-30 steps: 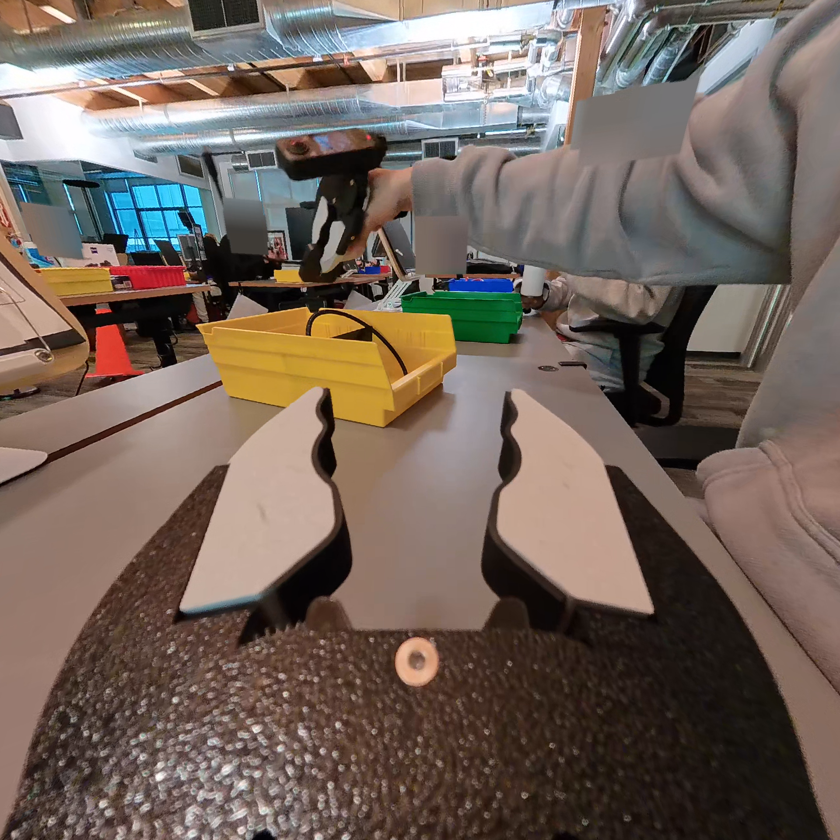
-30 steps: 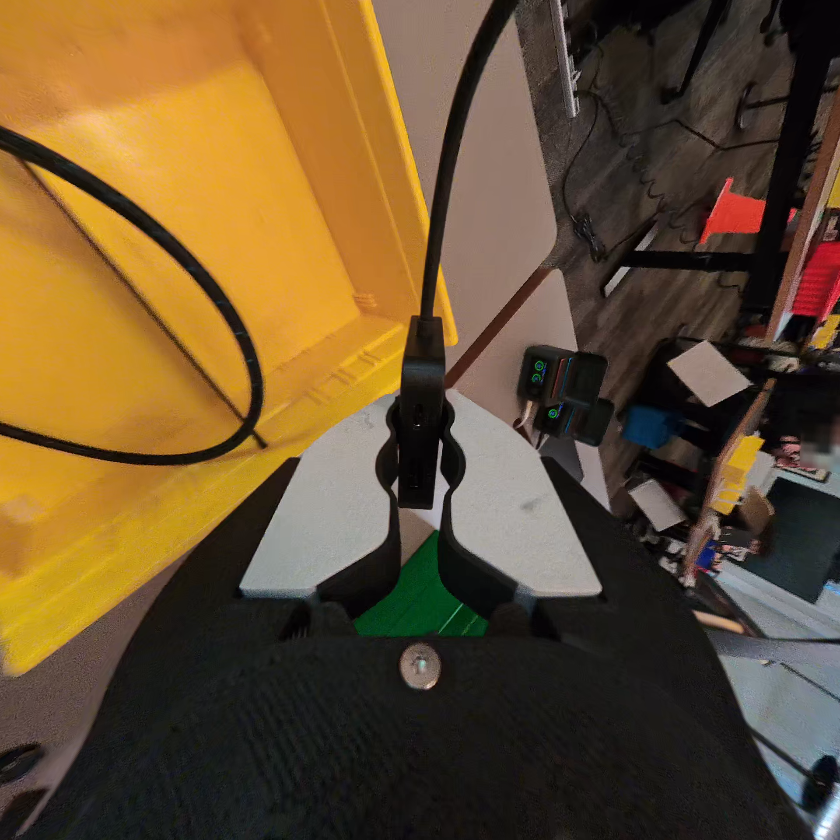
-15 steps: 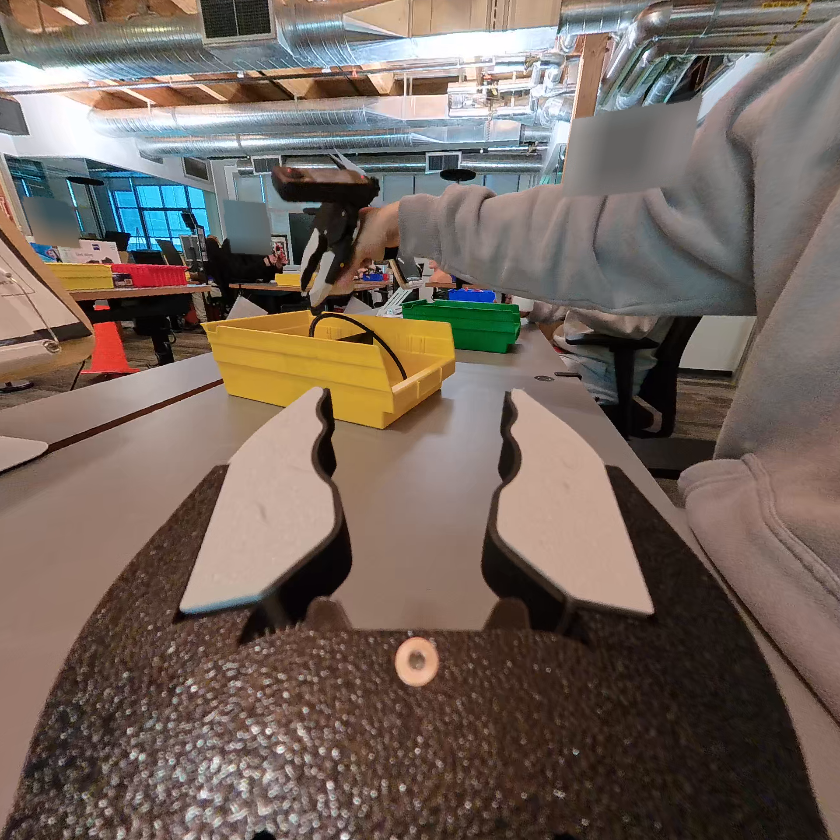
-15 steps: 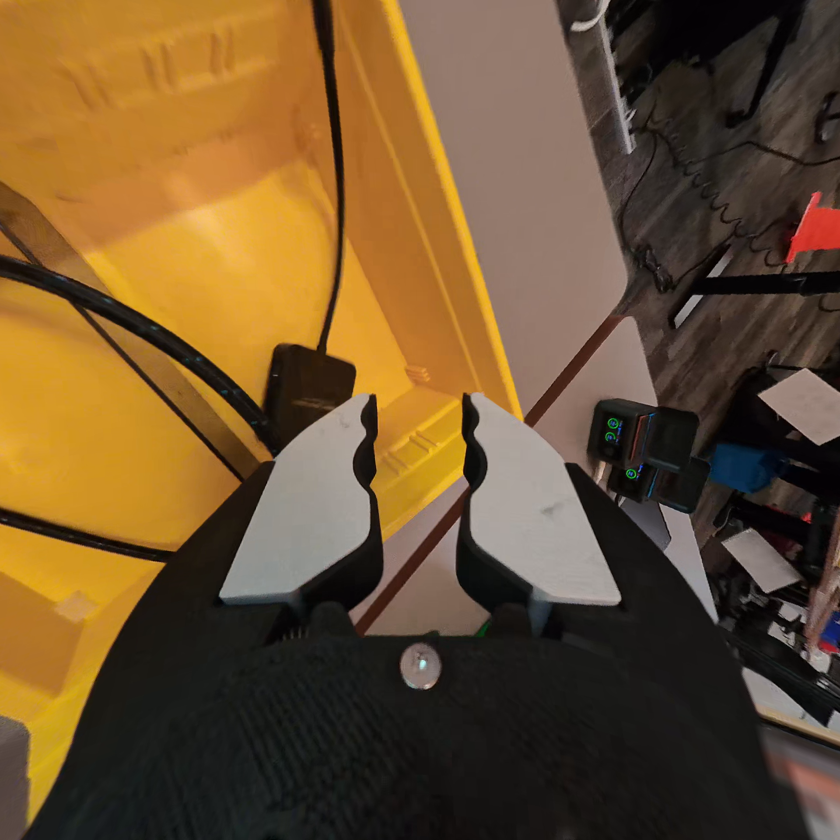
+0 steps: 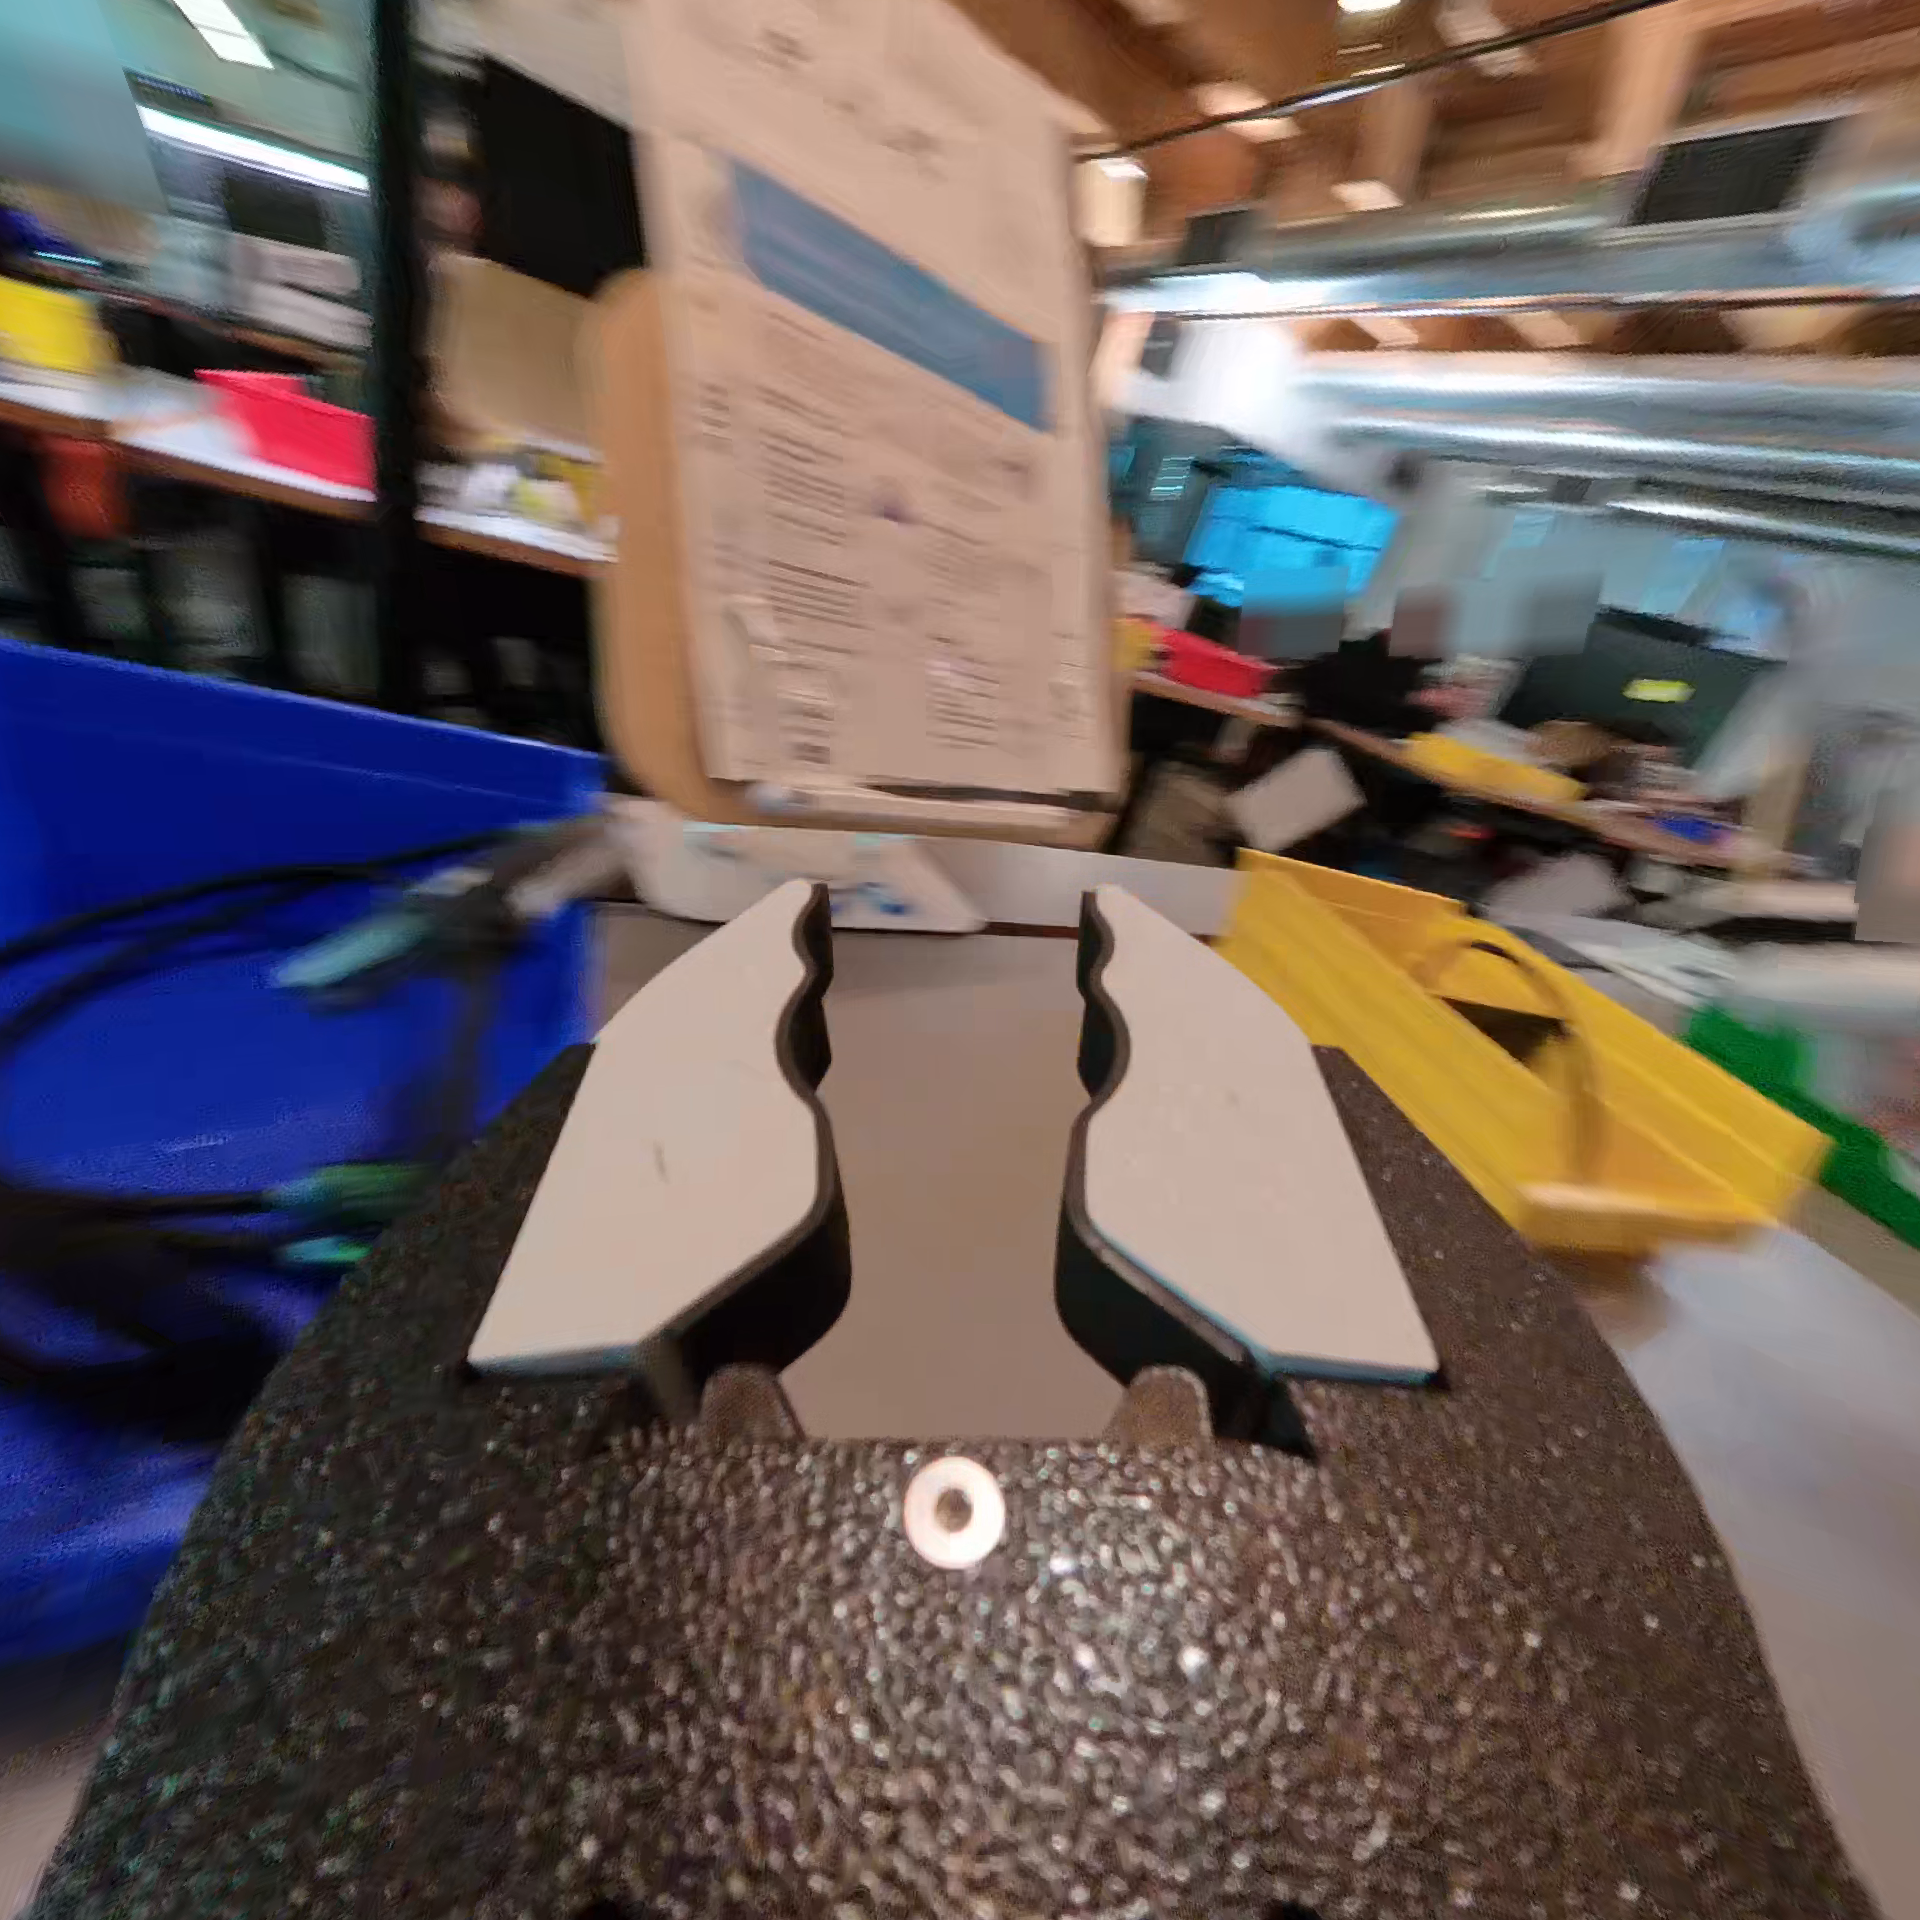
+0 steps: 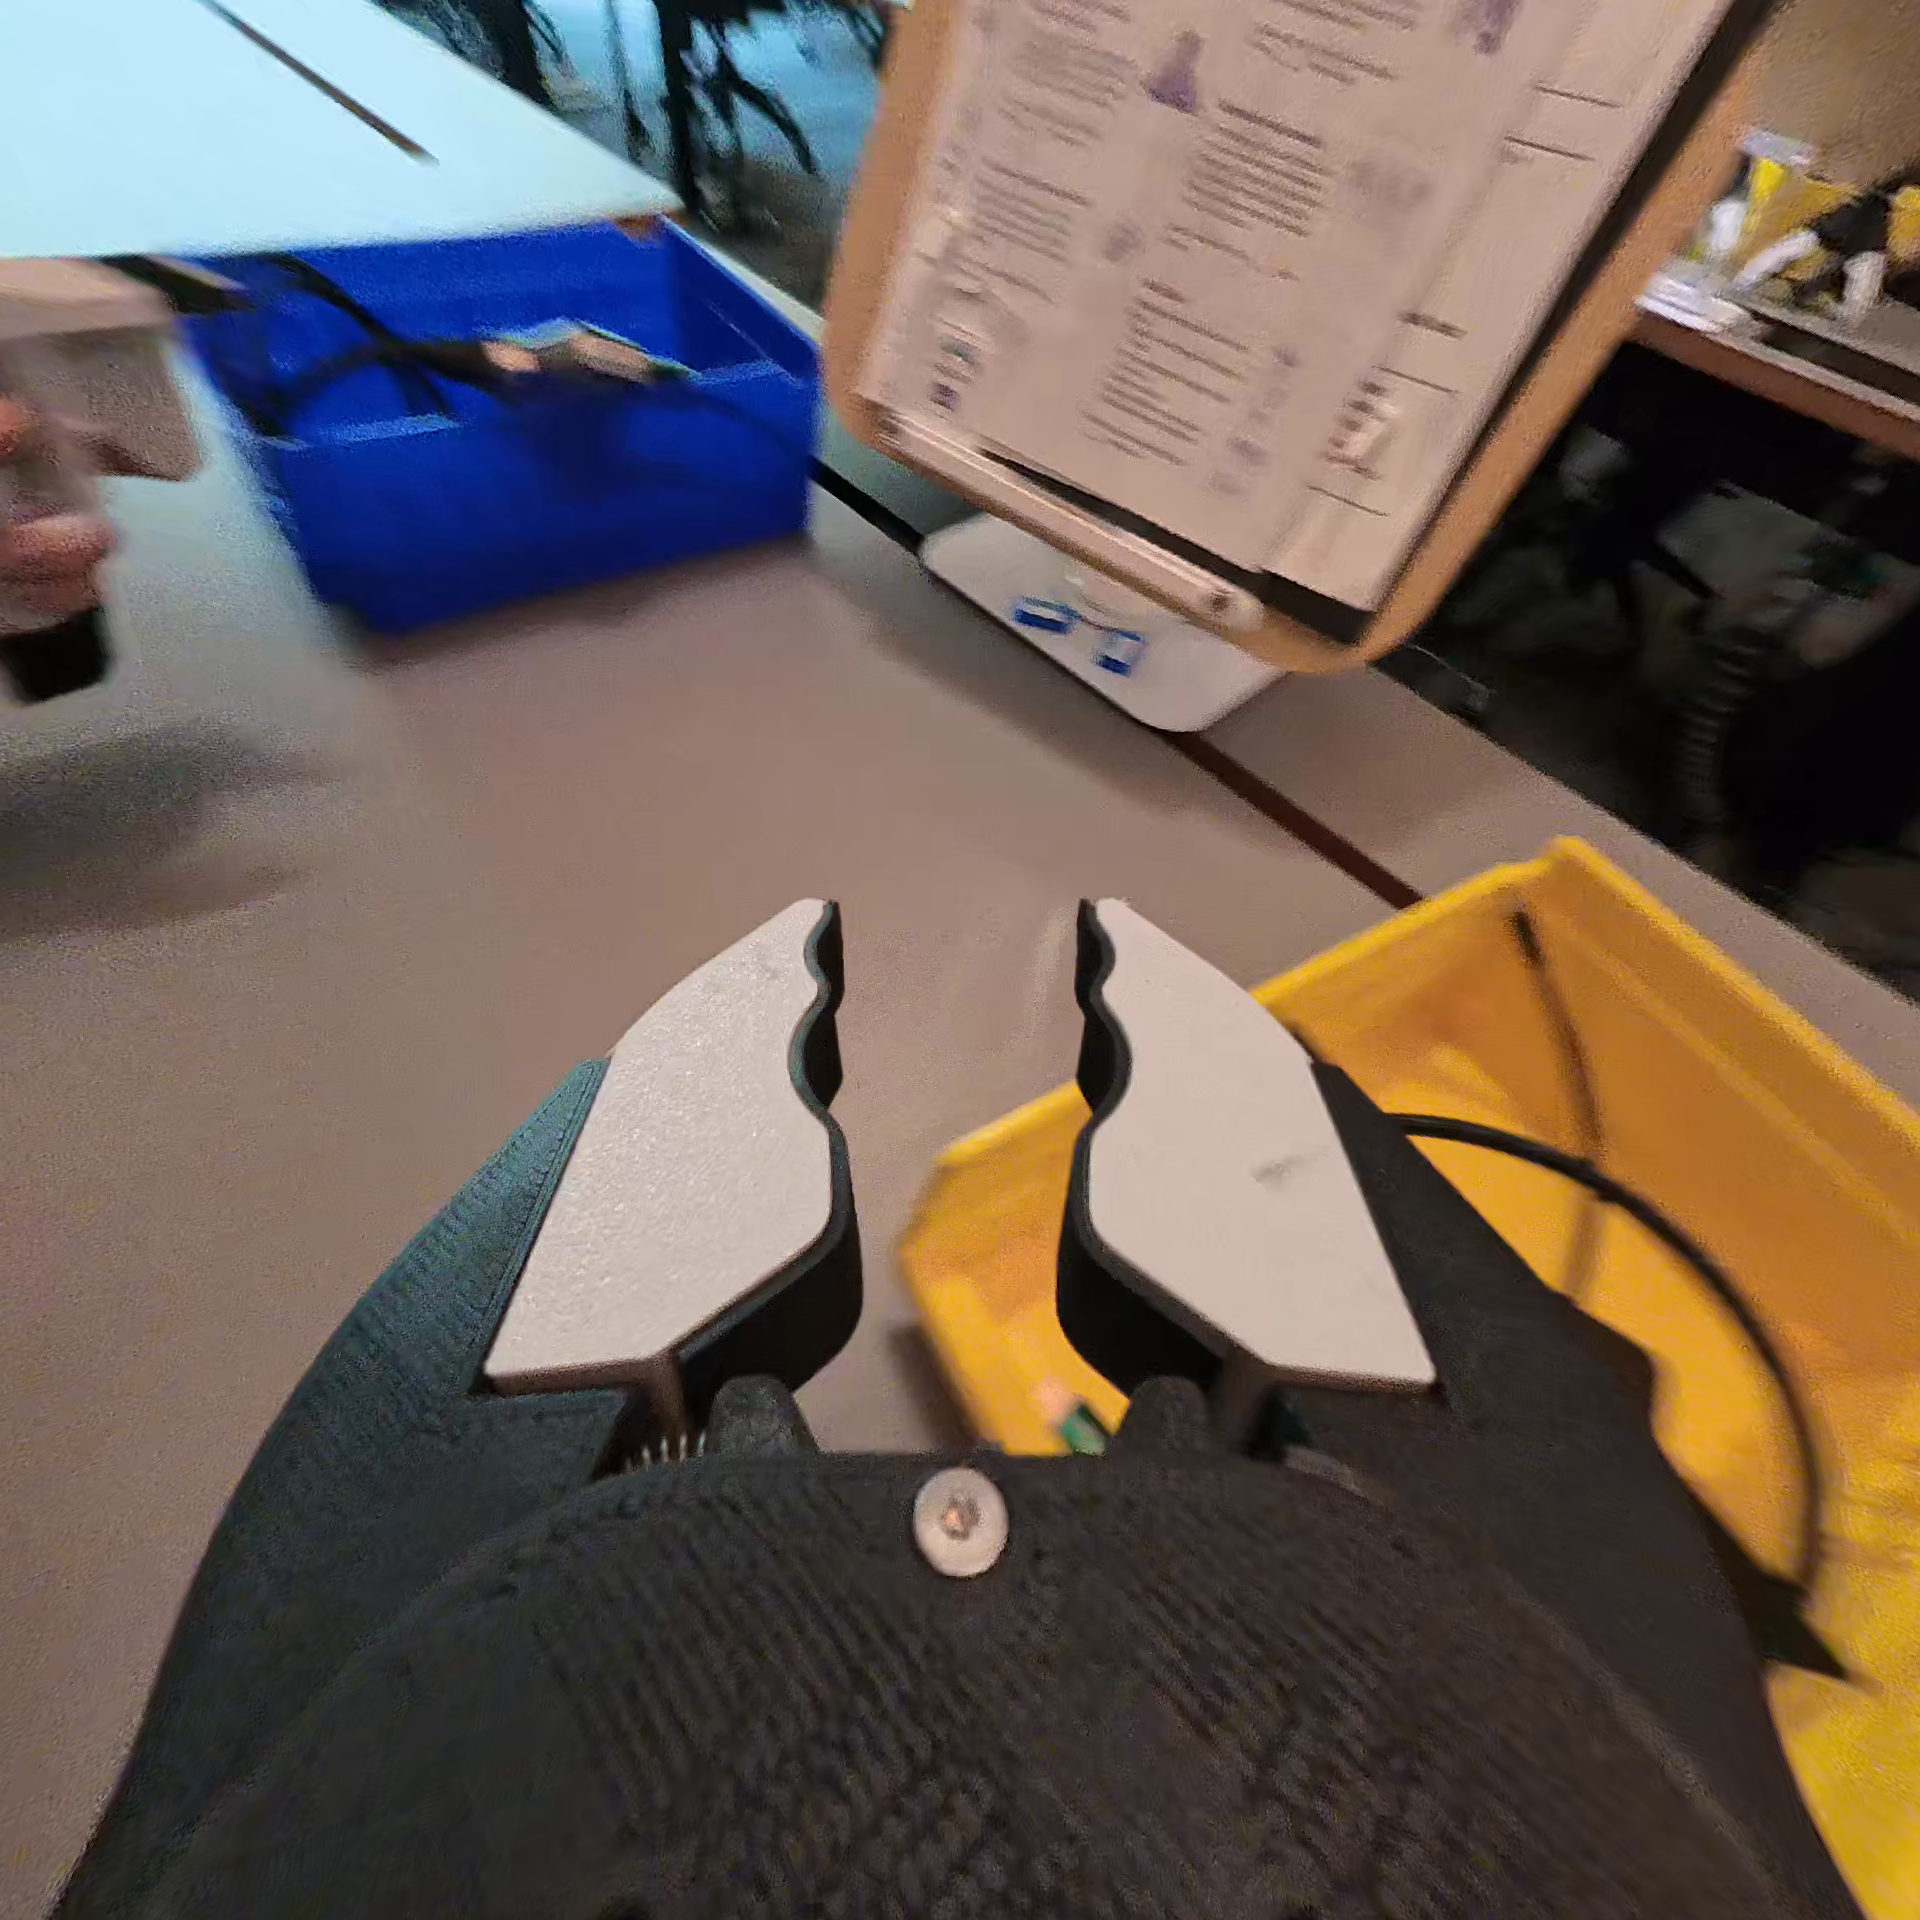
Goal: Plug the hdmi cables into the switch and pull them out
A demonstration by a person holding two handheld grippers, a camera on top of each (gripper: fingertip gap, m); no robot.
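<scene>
1. At the far left, a deep blue plastic bin (image 6: 540, 499) sits on the grey bench (image 6: 623, 831); blurred black cables (image 6: 395, 358) with connector ends lie inside it, and the left wrist view shows more black leads (image 5: 156, 935) draped at its near wall. I take these for the HDMI cables still to be handled, though blur hides which plug is which, and I cannot pick out the switch for certain.
2. The left gripper (image 5: 954, 914) is released: its pale fingers (image 5: 717, 1091) stand well apart, holding and touching nothing, with bare bench between them and the blue bin just to their left.
3. In the middle, a tilted wooden board with a printed sheet (image 6: 1247, 291) stands on a white base (image 6: 1101, 634), between the two bins; it is worth steering round.
4. The right gripper (image 6: 956, 925) is likewise released, its fingers (image 6: 707, 1132) parted with nothing in them, hovering over the bench beside the near corner of the yellow plastic bin (image 6: 1662, 1091).
5. At the right, a thin black cable (image 6: 1662, 1247) loops inside that yellow bin, its plug end (image 6: 1787, 1631) resting low at the edge of view.
6. The step in hand looks like a reach for the next cable in the blue bin. To do it well, I would slow down until the picture steadies, come in along the plug body, not the cord, and close squarely on its flat sides so it does not twist on insertion
</scene>
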